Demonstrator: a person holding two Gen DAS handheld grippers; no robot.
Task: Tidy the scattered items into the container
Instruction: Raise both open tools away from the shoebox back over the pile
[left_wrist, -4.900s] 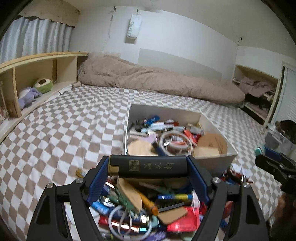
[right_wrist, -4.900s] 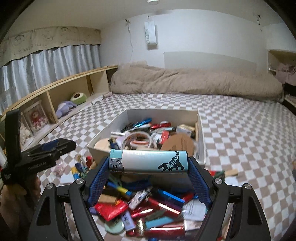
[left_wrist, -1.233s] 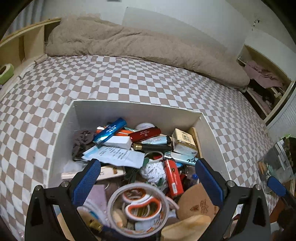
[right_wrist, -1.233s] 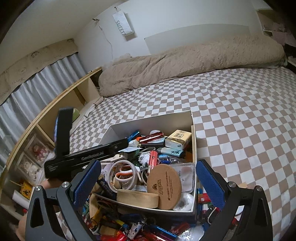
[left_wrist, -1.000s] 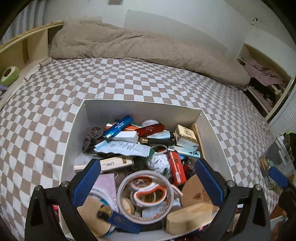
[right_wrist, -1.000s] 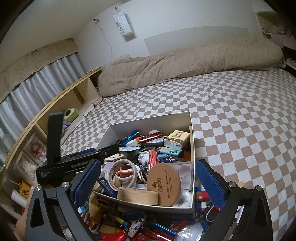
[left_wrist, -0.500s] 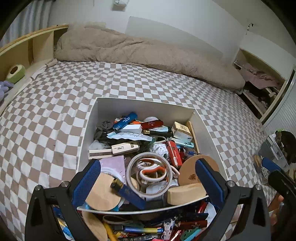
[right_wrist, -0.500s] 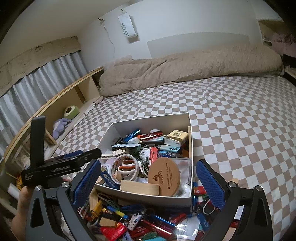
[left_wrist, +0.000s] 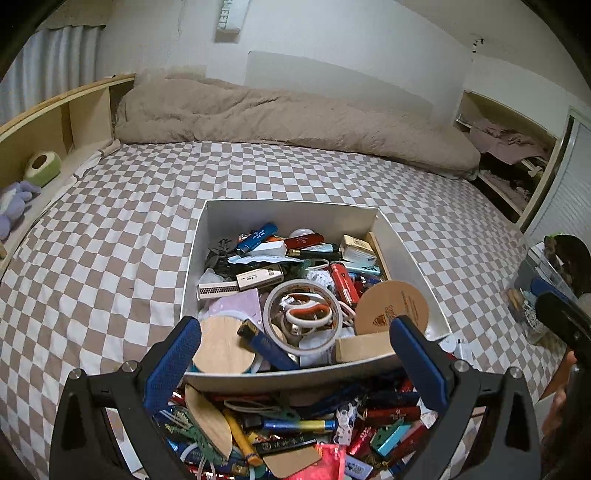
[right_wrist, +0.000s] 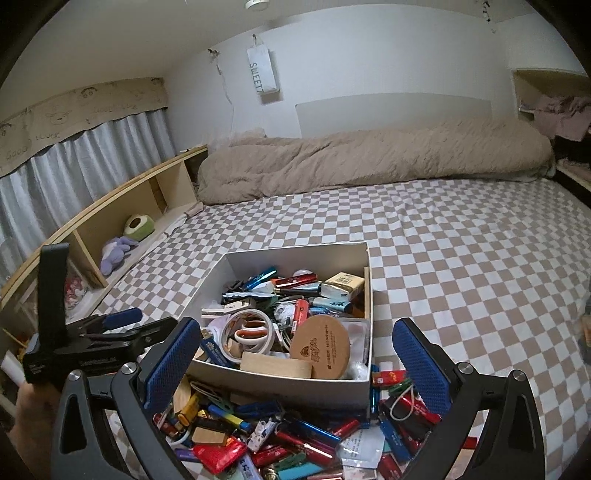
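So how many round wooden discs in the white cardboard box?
2: brown printed disc in the near-right corner; pale disc near-left, partly under a dark blue lighter. More may be buried.

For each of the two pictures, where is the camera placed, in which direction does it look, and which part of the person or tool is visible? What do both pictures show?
Left wrist: sits on the left gripper, looking forward over the white box toward the beige duvet; its open blue fingers frame the view, and the right gripper shows at the right edge.
Right wrist: sits on the right gripper, facing the same box from further right; the left gripper and the hand holding it show at left.
Shared: the box, round wooden coaster, tape roll, checkered bedsheet.
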